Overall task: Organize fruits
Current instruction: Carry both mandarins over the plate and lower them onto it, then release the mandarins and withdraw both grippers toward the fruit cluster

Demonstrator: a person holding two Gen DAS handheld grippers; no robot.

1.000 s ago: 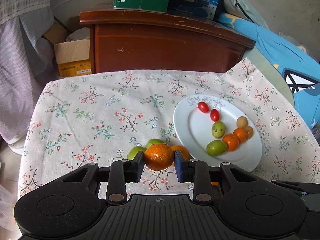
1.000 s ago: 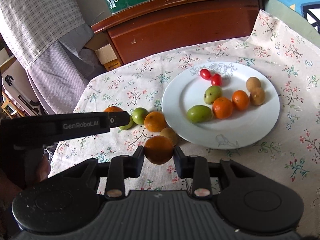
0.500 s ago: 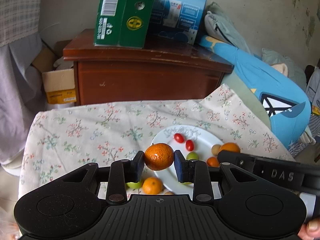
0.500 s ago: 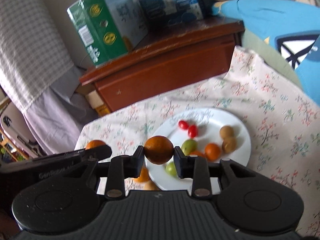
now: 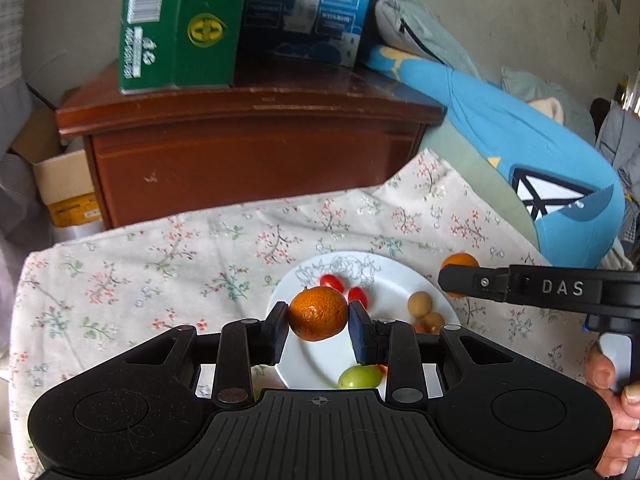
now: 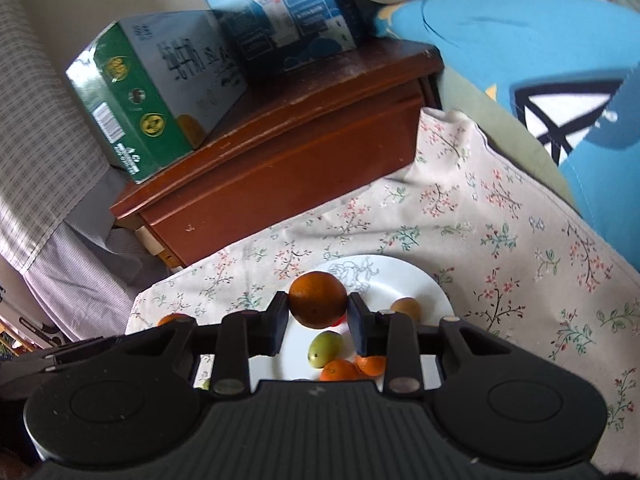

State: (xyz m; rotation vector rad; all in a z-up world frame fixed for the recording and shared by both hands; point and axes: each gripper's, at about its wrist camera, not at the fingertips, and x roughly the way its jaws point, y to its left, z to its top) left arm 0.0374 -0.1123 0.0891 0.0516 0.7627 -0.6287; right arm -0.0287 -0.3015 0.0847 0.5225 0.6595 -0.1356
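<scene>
Tangerines sit clamped in both the left gripper [image 5: 318,332] and right gripper [image 6: 318,330], above the plate [image 5: 400,280]

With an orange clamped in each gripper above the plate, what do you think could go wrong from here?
1. The plate is already crowded with cherry tomatoes, a green fruit and small brown fruits; a dropped orange could knock them off.
2. The left gripper and right gripper converge on one plate and may collide.
3. Each orange is round, pinched only at its sides, and might slip.
</scene>
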